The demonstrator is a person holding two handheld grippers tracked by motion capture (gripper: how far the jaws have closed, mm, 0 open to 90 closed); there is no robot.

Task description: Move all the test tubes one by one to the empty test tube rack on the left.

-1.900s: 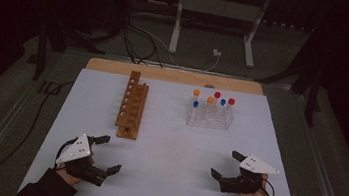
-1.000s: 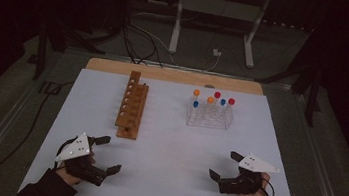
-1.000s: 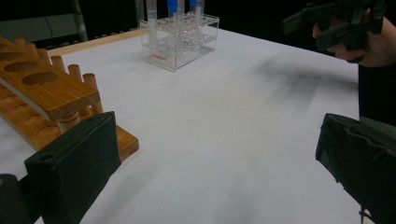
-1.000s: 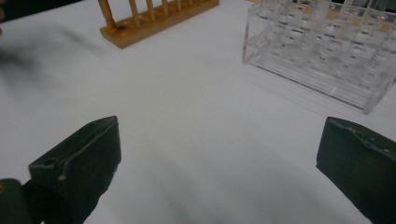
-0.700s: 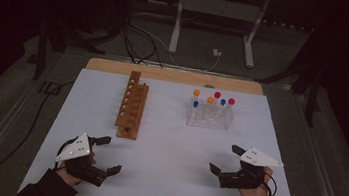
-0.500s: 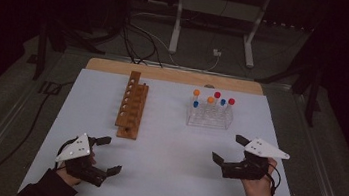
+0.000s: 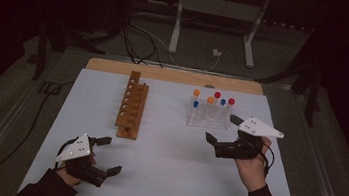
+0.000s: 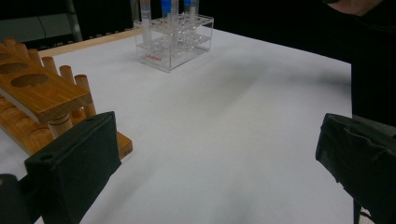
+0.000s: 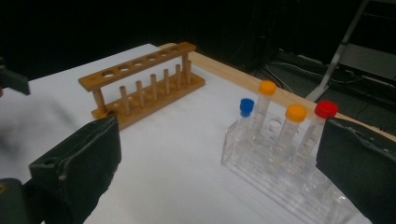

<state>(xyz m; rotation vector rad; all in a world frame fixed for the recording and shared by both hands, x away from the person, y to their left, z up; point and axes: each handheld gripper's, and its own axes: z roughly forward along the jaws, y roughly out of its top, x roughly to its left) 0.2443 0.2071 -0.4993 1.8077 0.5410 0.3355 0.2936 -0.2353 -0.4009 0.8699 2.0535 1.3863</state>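
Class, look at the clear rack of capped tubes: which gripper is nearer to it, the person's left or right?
Right. The right gripper hovers just in front of the clear rack; the left gripper sits far across the table, near the wooden rack.

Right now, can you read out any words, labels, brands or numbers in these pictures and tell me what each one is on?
Small red print on the front wall of the clear plastic tube rack: too small and blurred to read in the left gripper view.
Faint markings on the clear capped tubes in that rack: too blurred to read.
Brown wooden tube rack, white table cover, both grippers: no text.
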